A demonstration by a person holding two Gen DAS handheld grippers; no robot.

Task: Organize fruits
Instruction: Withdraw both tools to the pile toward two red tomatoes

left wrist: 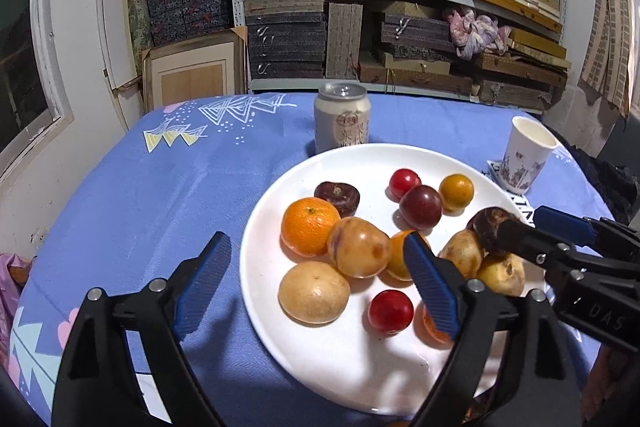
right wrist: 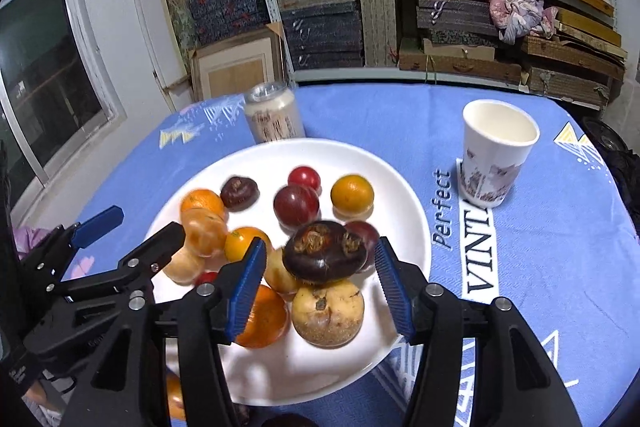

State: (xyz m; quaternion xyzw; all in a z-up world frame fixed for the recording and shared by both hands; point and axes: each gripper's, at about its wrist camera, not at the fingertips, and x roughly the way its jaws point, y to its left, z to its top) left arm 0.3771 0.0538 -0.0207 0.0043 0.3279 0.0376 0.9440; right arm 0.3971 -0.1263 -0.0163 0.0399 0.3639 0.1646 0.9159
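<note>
A white plate on the blue cloth holds several fruits: a mandarin, pale yellow round fruits, red ones, a dark plum and dark brown water chestnuts. My left gripper stands wide open over the plate's left edge, its pads clear of the pale fruits between them. My right gripper is open around a dark water chestnut that rests on top of pale fruits. A small gap shows on each side of it.
A drink can stands just behind the plate. To the plate's right, a paper cup sits on the printed cloth. Shelves of stacked boxes fill the back wall, and a window is at the left.
</note>
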